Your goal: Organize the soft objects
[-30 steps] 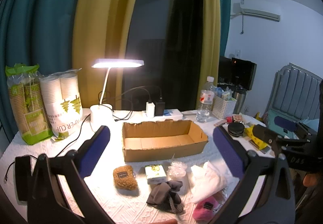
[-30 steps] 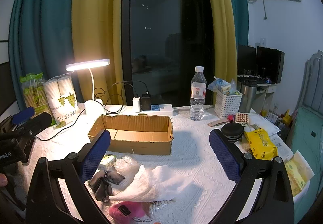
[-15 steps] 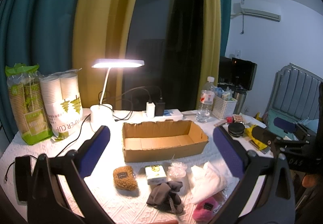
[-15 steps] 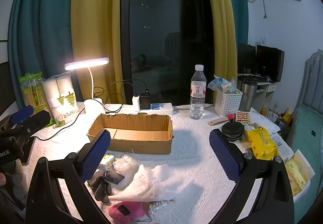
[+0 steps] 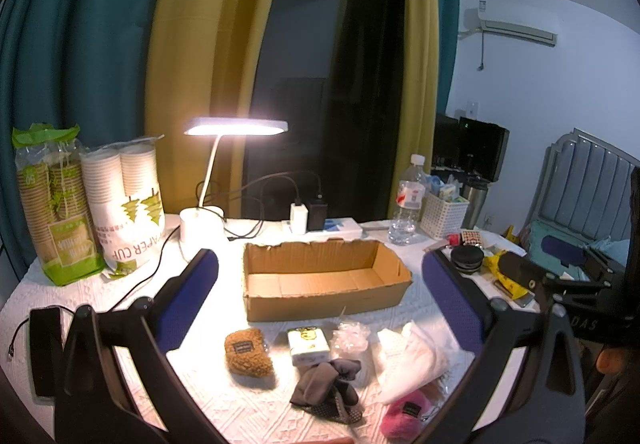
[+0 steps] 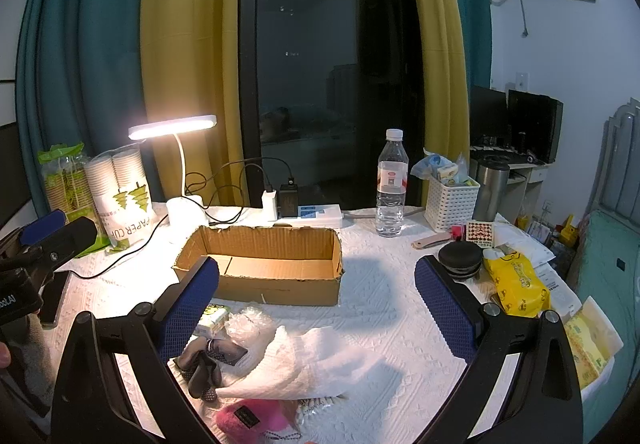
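Note:
An empty open cardboard box (image 5: 324,280) (image 6: 264,264) lies mid-table. In front of it sit a brown fuzzy pouch (image 5: 248,352), a small yellow-and-white tissue pack (image 5: 308,340) (image 6: 214,318), crumpled clear plastic (image 5: 352,338) (image 6: 248,324), dark grey socks (image 5: 328,388) (image 6: 204,368), a white cloth (image 5: 408,360) (image 6: 316,364) and a pink fuzzy pouch (image 5: 404,418) (image 6: 252,418). My left gripper (image 5: 320,284) hovers open above these items, holding nothing. My right gripper (image 6: 316,280) also hangs open and empty, to the right of the pile.
A lit desk lamp (image 5: 236,128), bagged paper cups (image 5: 124,204), a power strip with chargers (image 5: 320,224), a water bottle (image 6: 392,184), a white basket (image 6: 452,200), a black round case (image 6: 460,260) and yellow tissue packs (image 6: 516,284) ring the table. A phone (image 5: 44,348) lies at the left.
Both grippers stay open and nearly still; the views shift only slightly. Nothing on the table has moved.

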Demonstrator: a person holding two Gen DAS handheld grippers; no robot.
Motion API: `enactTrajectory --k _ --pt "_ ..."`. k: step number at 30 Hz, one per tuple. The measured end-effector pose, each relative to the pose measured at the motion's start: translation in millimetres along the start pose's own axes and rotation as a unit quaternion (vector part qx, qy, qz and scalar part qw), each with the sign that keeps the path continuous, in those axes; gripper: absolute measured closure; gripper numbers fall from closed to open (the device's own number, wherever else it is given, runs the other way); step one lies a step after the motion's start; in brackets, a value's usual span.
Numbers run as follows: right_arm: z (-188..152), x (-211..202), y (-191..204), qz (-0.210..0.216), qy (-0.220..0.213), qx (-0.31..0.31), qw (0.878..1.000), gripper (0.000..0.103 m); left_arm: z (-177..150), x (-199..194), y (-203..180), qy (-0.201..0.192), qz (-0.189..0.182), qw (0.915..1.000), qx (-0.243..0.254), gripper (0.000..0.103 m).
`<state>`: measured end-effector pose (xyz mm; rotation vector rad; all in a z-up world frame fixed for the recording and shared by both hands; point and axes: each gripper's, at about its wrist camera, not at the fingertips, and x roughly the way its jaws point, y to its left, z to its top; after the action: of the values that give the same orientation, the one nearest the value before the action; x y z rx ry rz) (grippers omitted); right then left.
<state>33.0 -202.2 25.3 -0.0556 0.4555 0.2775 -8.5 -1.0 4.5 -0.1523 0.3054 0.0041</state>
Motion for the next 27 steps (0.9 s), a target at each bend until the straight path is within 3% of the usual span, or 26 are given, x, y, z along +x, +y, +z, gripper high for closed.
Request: enactTrajectory --k 27 --pt "0.4 0.2 0.1 -0.001 0.0 0.0 1.0 0.003 3.6 -2.0 3.9 -0.001 -0.003 1.0 -0.002 0.0"
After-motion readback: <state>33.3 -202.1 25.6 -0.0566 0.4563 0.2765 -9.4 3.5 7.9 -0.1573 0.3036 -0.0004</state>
